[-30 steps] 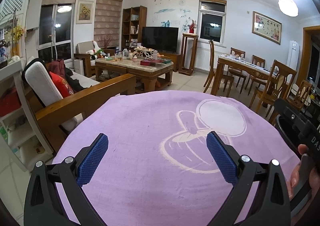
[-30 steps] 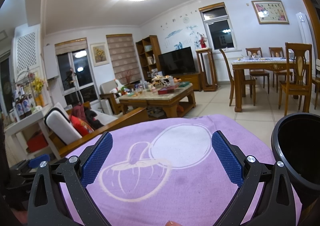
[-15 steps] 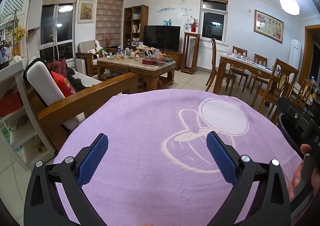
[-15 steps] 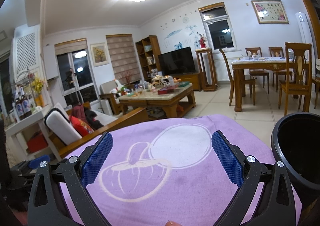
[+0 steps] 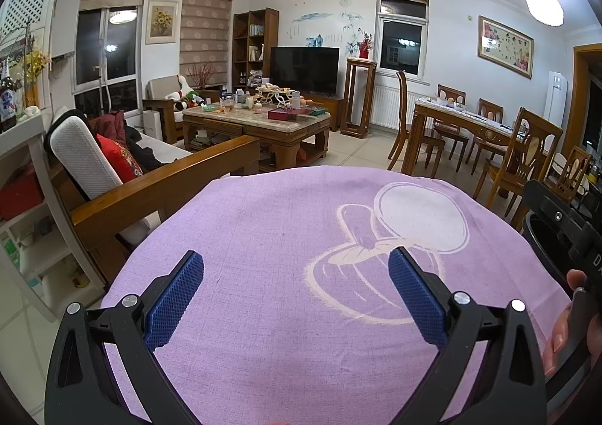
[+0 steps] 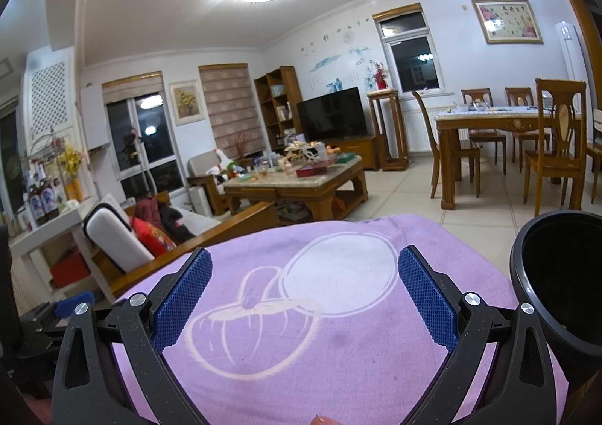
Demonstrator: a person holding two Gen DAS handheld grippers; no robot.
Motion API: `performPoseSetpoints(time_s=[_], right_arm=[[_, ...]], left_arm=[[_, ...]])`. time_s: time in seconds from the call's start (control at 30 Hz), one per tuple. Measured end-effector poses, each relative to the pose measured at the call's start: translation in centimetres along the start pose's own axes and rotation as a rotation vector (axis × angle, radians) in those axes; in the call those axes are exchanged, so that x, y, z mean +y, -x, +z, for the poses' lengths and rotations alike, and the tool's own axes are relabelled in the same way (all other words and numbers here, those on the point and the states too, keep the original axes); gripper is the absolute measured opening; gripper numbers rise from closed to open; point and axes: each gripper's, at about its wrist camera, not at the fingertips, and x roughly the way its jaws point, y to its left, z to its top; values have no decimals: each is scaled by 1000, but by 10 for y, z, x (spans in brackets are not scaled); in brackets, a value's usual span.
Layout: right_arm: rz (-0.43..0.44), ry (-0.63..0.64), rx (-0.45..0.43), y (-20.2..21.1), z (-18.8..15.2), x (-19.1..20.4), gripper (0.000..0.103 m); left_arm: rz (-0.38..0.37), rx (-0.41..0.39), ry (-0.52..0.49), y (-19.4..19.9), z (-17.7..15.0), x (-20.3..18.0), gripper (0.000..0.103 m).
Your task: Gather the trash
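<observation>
A: Nearest the cameras, the left gripper (image 5: pixel 296 289) and the right gripper (image 6: pixel 304 287) both stand spread wide over the purple cloth (image 5: pixel 282 263), and neither holds anything.

B: On the right gripper's right side sits the black trash bin (image 6: pixel 557 274), round and dark inside, touching the cloth's edge. Its mouth tips toward the camera, and its long axis cannot be told from here.

A: The left view shows only a sliver of that bin behind the right gripper's body, where fingers (image 5: pixel 560 334) wrap the handle.

B: Beyond the cloth comes the wooden sofa arm (image 5: pixel 161 184), then the coffee table (image 6: pixel 297 188), crowded with small items too small to tell as trash.
</observation>
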Motion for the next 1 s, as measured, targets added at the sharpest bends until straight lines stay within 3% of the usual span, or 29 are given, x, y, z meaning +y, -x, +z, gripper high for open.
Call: performPoseSetpoints(time_s=[1.0], right_arm=[[-2,-1,1,0,-1,7,98]], left_arm=[[-1,6,-4,-2,1,-2,98]])
